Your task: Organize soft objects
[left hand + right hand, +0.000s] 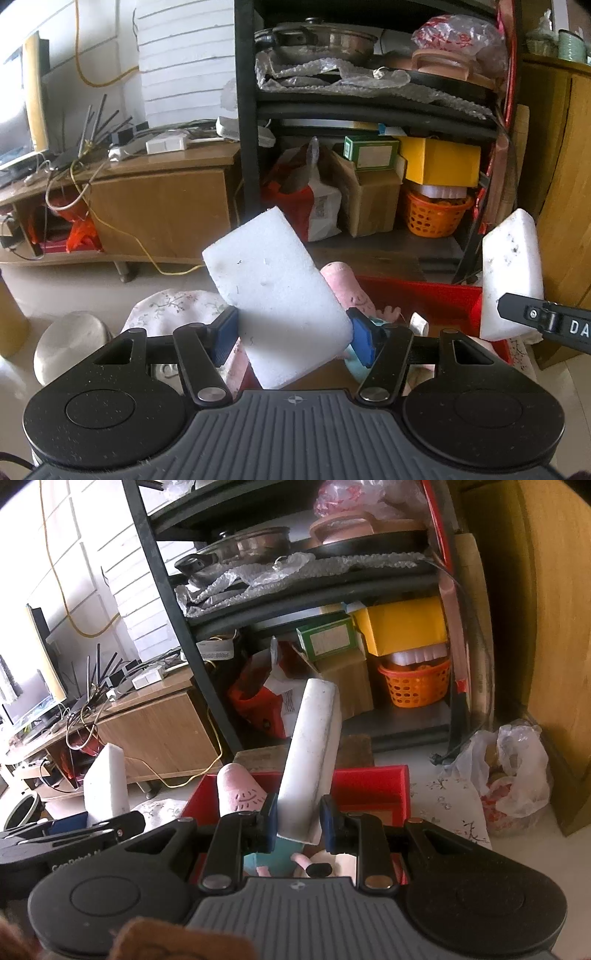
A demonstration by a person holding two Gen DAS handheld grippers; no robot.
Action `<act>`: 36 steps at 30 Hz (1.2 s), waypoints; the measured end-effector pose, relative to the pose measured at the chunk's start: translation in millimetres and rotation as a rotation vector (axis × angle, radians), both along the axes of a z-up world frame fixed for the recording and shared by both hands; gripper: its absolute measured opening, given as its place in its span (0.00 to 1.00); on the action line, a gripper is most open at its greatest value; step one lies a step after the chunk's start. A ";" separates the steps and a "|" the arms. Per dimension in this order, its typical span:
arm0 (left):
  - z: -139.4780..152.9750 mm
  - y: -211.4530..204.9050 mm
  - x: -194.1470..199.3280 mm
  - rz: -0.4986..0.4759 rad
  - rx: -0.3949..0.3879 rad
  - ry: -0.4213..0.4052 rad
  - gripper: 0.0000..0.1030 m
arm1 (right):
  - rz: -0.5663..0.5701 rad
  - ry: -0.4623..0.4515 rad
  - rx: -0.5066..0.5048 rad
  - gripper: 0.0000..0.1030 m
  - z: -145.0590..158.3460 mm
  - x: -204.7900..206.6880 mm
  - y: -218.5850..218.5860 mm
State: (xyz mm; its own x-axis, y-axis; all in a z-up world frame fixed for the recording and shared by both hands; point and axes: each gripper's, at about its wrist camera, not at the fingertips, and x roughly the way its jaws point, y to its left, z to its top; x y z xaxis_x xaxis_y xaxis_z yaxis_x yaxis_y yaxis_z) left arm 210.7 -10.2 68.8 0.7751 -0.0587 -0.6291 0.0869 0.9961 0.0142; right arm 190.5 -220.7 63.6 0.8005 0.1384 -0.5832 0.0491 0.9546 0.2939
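Note:
My left gripper (291, 332) is shut on a white sponge block (273, 288), its blue pads pressing the block's two long sides. My right gripper (299, 819) is shut on a second white sponge (314, 753), held on edge and tilted up. Each sponge also shows in the other view: the right one (511, 273) and the left one (107, 782). Below both grippers lies a red box (369, 786) on a floral cloth (450, 805). A pink slipper (240, 790) and other soft items, partly hidden by the grippers, rest inside it.
A black shelf unit (177, 602) stands behind the box, holding pans, cartons and an orange basket (415, 686). A wooden TV stand (159, 206) with cables is at the left. A plastic bag (513, 775) lies by a wooden cabinet (546, 627) at the right.

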 end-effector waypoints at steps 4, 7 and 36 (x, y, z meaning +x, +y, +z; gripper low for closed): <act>-3.3 -1.1 10.5 0.008 0.010 0.002 0.60 | 0.001 0.007 0.008 0.00 -5.6 8.4 0.6; -4.6 -1.8 18.3 0.009 0.010 0.000 0.61 | 0.001 0.015 0.011 0.00 -10.7 14.1 2.5; 1.2 8.0 13.7 0.019 -0.001 0.025 0.95 | -0.038 0.063 0.072 0.22 -10.0 13.6 -6.9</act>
